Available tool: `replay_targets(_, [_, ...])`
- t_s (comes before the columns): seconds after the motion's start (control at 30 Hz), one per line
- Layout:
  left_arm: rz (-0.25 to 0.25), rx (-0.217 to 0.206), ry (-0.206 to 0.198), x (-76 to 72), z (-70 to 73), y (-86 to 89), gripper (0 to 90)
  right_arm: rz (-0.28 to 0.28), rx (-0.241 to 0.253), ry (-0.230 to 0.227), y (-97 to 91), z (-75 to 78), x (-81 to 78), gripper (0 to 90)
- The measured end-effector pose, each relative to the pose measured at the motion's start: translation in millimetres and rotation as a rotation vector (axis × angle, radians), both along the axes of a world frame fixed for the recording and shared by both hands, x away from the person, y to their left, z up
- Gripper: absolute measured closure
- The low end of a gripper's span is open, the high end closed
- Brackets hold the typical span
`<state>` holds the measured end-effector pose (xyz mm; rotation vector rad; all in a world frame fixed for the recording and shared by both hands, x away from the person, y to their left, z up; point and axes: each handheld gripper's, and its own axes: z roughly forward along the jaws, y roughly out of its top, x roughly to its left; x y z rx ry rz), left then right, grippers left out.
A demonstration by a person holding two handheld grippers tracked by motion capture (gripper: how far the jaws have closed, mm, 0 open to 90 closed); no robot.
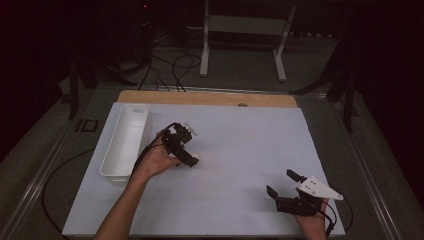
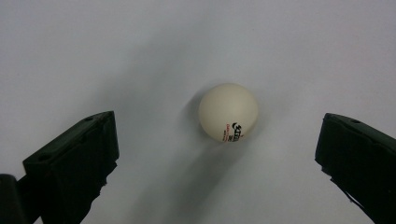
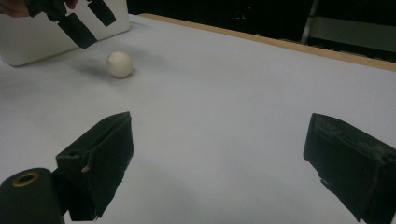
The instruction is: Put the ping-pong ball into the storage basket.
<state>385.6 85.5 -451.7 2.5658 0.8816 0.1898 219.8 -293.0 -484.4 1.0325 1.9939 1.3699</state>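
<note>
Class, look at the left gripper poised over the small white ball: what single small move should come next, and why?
Probably lower the left gripper straight down around the small white ping-pong ball, then close. Its black jaws stand wide open, the ball lies on the white table sheet between and a little beyond them, untouched. The right gripper is open and far off.

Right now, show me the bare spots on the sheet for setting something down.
The widest bare stretch lies between the ball and the right tongs, up to the wooden edge. It is crowded between the white bin and the left tongs.
</note>
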Motion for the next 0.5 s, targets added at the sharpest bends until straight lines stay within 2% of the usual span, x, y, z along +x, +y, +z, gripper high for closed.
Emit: replay_targets(0.5, [-0.008, 0.005, 0.017, 6.3, -8.9, -7.0, 0.2, -0.003, 0.001, 0.003, 0.0, -0.3, 0.1, 8.0])
